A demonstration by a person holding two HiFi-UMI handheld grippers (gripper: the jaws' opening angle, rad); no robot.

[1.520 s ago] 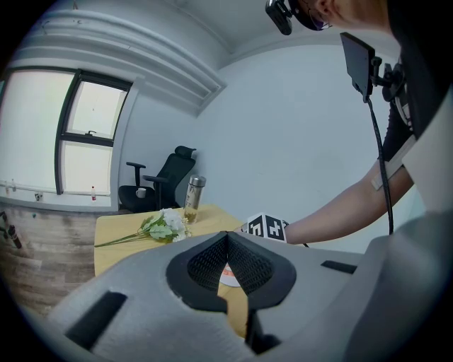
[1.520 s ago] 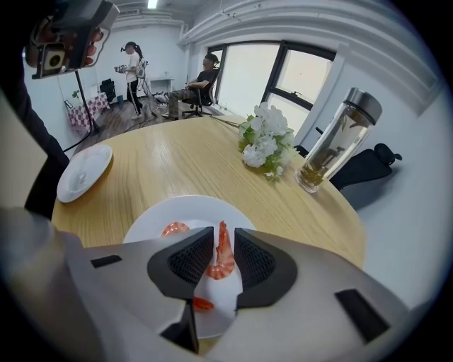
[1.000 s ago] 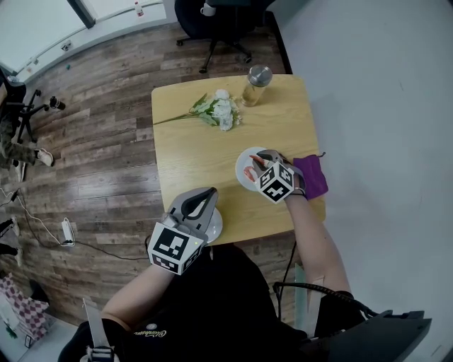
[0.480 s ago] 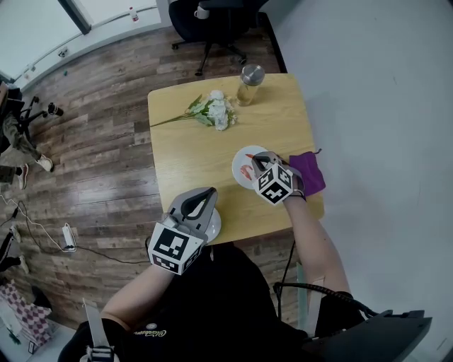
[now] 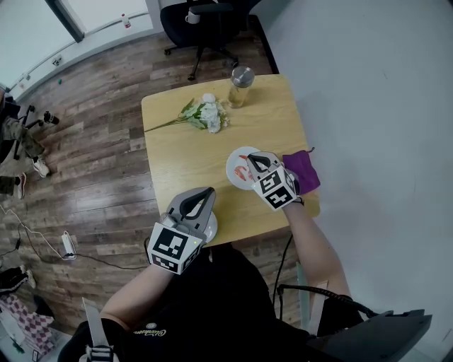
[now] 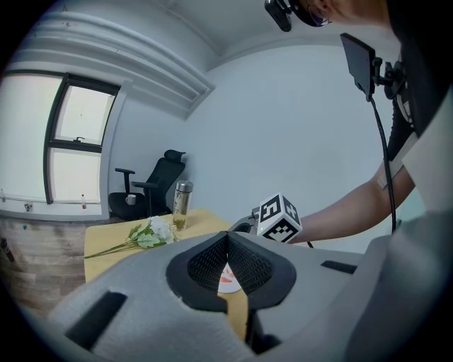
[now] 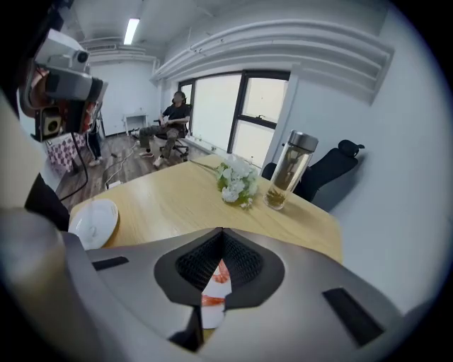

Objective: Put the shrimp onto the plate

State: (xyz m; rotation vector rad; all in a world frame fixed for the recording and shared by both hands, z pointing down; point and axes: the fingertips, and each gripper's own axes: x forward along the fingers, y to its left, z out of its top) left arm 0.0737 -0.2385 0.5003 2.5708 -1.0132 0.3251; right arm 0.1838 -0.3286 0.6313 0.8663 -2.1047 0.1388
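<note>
Right claw (image 5: 257, 162): clenched, its two black mesh pads meeting at the tips with nothing between them, held just over the white plate (image 5: 232, 166) toward the right side of the desk (image 5: 187, 152). Through the gap below the closed pads, the right gripper view looks down on the shrimp (image 7: 219, 273), an orange-red curl that lies on the plate's surface; seen from above, it rests near the plate's middle, just beside the claw's tips. By this evidence the transfer looks done or very nearly so. Handling, as a judgement: the shrimp is likely light, small and somewhat soft, with a smooth curved back that could slide out of a hard pinch. If it must be taken up again, the best hold would be across the thick middle of the body, closed gently, not on the thin tail end. A purple cloth (image 5: 303, 170) lies just right of the plate, at the desk's edge. Left claw (image 5: 207, 192): likewise closed and empty, held over a small white dish (image 5: 211, 228) at the near edge of the desk, well apart from the plate. Farther off stand a spray of white flowers (image 5: 207, 113) and a capped bottle (image 5: 241, 83) at the far side of the desk, with an office chair (image 5: 205, 21) beyond on the wooden floor.
</note>
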